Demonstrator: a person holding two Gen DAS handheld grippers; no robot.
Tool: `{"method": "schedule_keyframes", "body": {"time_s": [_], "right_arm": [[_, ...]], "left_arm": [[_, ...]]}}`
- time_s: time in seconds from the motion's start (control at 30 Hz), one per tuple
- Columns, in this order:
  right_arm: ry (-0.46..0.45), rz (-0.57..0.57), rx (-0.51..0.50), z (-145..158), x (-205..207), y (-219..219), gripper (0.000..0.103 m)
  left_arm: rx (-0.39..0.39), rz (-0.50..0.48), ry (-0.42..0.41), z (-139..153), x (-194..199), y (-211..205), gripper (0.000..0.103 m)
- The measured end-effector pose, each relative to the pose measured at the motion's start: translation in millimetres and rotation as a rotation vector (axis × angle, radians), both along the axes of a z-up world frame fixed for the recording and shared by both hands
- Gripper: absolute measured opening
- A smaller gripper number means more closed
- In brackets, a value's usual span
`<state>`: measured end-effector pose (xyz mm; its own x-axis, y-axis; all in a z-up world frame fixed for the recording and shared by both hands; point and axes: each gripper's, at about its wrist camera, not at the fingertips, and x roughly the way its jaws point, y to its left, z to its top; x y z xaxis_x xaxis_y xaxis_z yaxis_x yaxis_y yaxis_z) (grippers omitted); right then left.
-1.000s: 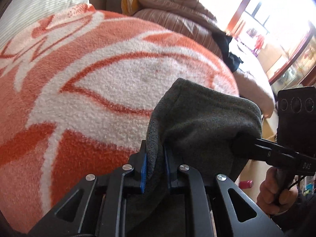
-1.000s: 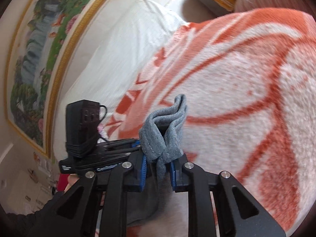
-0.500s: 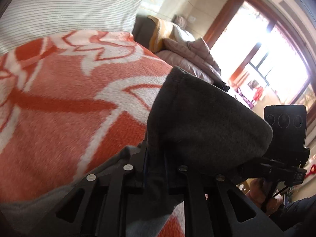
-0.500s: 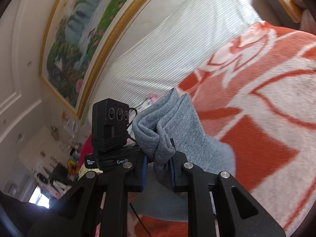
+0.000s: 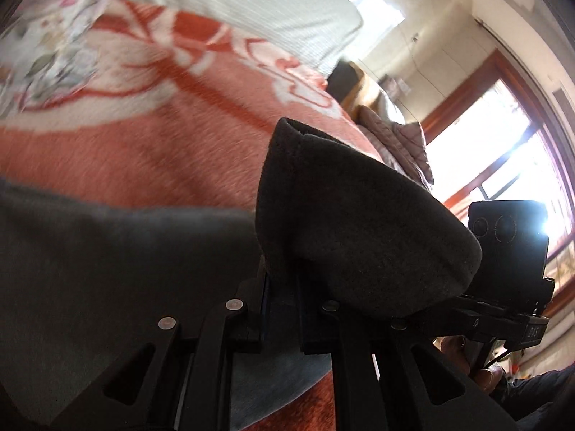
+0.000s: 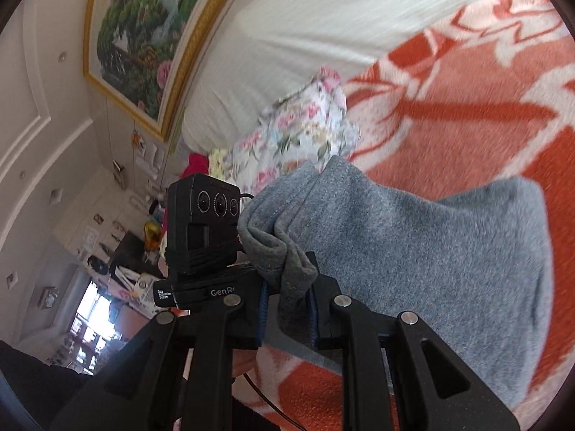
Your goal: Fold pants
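Left wrist view. At far left a flowered cloth point(image 5: 54, 36) lies blurred on the orange-and-white blanket point(image 5: 143, 136), with a striped white cushion point(image 5: 258, 10) behind it. The grey pants point(image 5: 359, 237) spread flat over the blanket at lower left and rise in a thick fold at centre. The left gripper point(image 5: 282, 298) is clenched on the near edge of that fold, the cloth pinched between its blue-padded fingers. To the right, the other tool's black camera box point(image 5: 510, 244) stands just behind the fold, and a hand point(image 5: 481, 370) grips the handle below it. A bright window point(image 5: 521, 165) fills the far right.

Right wrist view. A framed landscape painting point(image 6: 143, 36) hangs on the wall at upper left. The left gripper's camera box point(image 6: 205, 226) sits just left of the pants point(image 6: 431, 251). The right gripper point(image 6: 287, 309) is clamped on a bunched hem of the pants, which pass between its fingers and drape rightward over the blanket point(image 6: 467, 115). The flowered cloth point(image 6: 302, 133) lies just beyond the pants, against the striped cushion point(image 6: 341, 18).
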<state>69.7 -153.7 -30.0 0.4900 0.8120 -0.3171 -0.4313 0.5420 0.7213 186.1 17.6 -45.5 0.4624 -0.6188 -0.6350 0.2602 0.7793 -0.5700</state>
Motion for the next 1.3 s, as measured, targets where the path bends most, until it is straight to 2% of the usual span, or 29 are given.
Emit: {"method": "schedule_keyframes", "body": {"time_s": [0.07, 0.2, 0.23, 0.27, 0.33, 0.43, 0.47, 0.53, 0.57, 0.6, 0.63, 0.8, 0.9, 1.03, 1.07, 1.2, 1.3], "right_arm": [[0.018, 0.027, -0.013, -12.5, 4.9, 12.8, 0.019], [0.059, 0.051, -0.057, -33.6, 13.5, 32.7, 0.019], [0.070, 0.055, -0.065, -39.3, 15.5, 35.9, 0.019], [0.079, 0.059, -0.070, -42.7, 16.2, 39.0, 0.019], [0.105, 0.083, -0.083, -52.8, 18.9, 46.0, 0.020], [0.136, 0.098, -0.108, -61.1, 19.3, 52.4, 0.024], [0.144, 0.105, -0.111, -62.0, 18.6, 54.3, 0.028], [0.145, 0.129, -0.097, -60.3, 14.8, 56.0, 0.044], [0.136, 0.141, -0.084, -57.3, 11.8, 56.2, 0.059], [0.121, 0.148, -0.076, -52.5, 7.7, 55.9, 0.066], [0.102, 0.149, -0.078, -48.1, 3.8, 55.8, 0.067], [0.039, 0.072, -0.114, -30.1, -6.6, 40.2, 0.067], [0.032, -0.004, -0.132, -24.2, -2.8, 22.9, 0.066], [0.033, -0.103, -0.155, -18.9, 6.1, -4.0, 0.055], [0.035, -0.122, -0.150, -18.8, 8.6, -9.6, 0.049], [0.083, -0.164, -0.136, -31.3, 25.8, -21.0, 0.036], [0.170, -0.125, -0.135, -57.3, 39.2, -10.9, 0.034]], "left_arm": [[0.002, 0.033, 0.022, -11.4, -6.9, 12.1, 0.011], [0.098, 0.111, 0.050, -25.7, -23.0, 32.4, 0.019], [0.105, 0.124, 0.057, -27.6, -26.9, 37.8, 0.025], [0.118, 0.150, 0.070, -29.2, -33.2, 46.3, 0.038], [0.134, 0.214, 0.077, -30.1, -51.0, 66.4, 0.049], [0.106, 0.287, 0.081, -25.5, -69.4, 91.5, 0.049], [0.089, 0.319, 0.078, -21.0, -76.7, 100.8, 0.049], [0.069, 0.351, 0.065, -12.1, -85.7, 110.8, 0.049], [0.061, 0.358, 0.053, -6.6, -88.2, 113.0, 0.050], [0.057, 0.361, 0.041, -0.9, -90.5, 113.3, 0.051], [0.054, 0.359, 0.032, 2.3, -86.3, 113.4, 0.053], [0.071, 0.303, 0.004, 18.5, -84.4, 88.6, 0.055], [0.074, 0.264, 0.017, 14.7, -81.3, 67.1, 0.055], [0.022, 0.192, 0.013, 12.5, -83.2, 36.8, 0.055], [0.014, 0.172, 0.005, 13.9, -84.9, 30.6, 0.055], [-0.003, 0.098, 0.005, 10.1, -86.6, 5.4, 0.057], [0.038, 0.112, 0.053, -8.0, -84.2, -0.4, 0.058]]}}
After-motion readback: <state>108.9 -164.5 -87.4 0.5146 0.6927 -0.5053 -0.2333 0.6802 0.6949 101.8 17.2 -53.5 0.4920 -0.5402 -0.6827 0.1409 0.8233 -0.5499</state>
